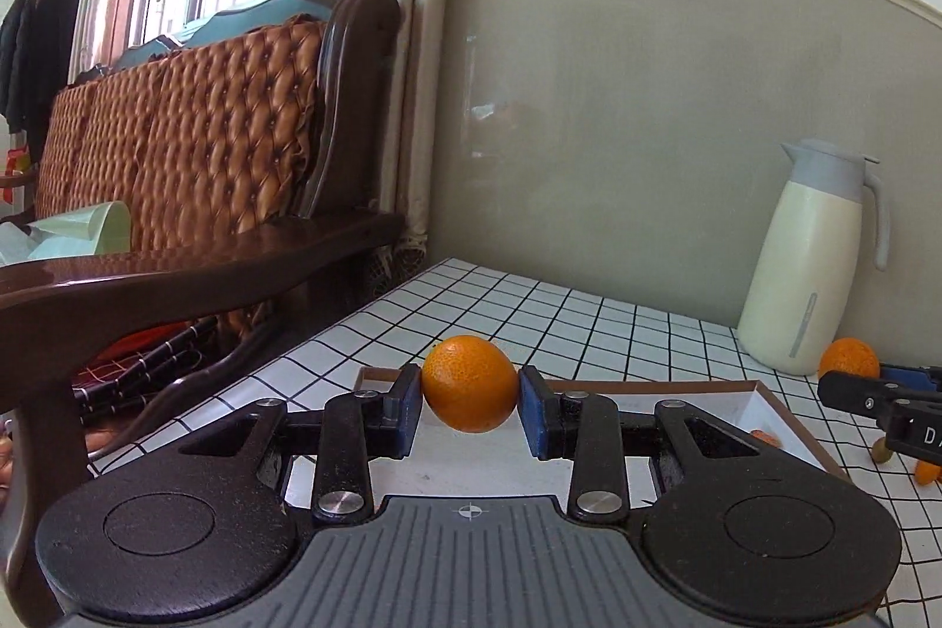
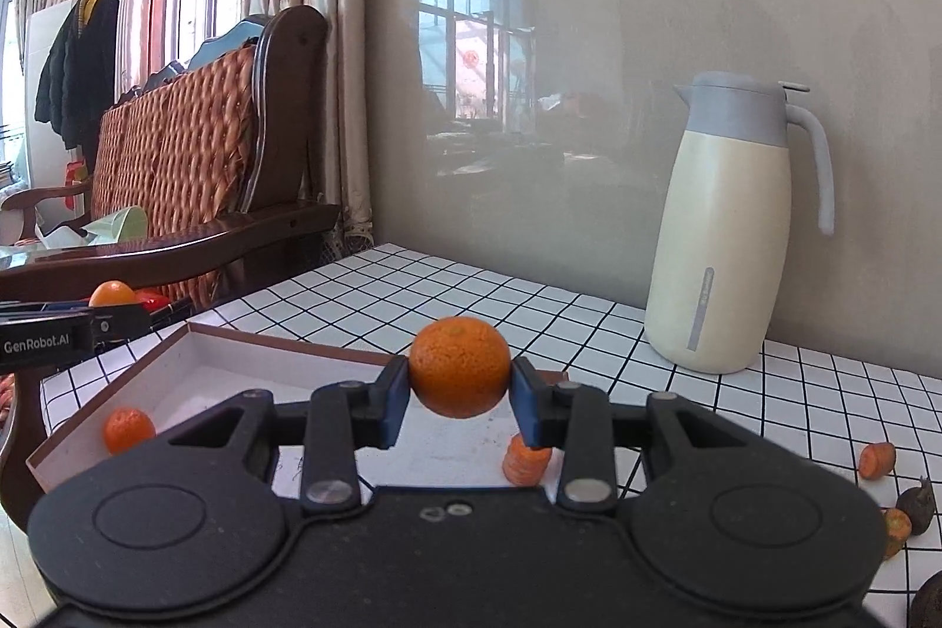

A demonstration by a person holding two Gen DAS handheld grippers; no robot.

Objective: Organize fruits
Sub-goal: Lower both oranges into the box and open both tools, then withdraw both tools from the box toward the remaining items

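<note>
1. The left claw (image 1: 470,407) is closed on an orange (image 1: 469,384), its blue pads (image 1: 410,413) pressed to either side, the fruit held clear above the shallow white tray (image 1: 756,407) with a brown rim.
2. The right claw (image 2: 459,401) grips a second orange (image 2: 460,366) the same way, over the same tray (image 2: 194,363).
3. A small orange (image 2: 128,429) lies in the tray's near left corner (touching the wall), and a stack of carrot slices (image 2: 526,460) sits just beneath the right claw.
4. The tray rests on the white-tiled bench (image 2: 471,292); a cream jug (image 2: 730,239) with a grey top stands near the wall.
5. Loose carrot pieces (image 2: 877,460) lie on the bench, right of the tray.
</note>
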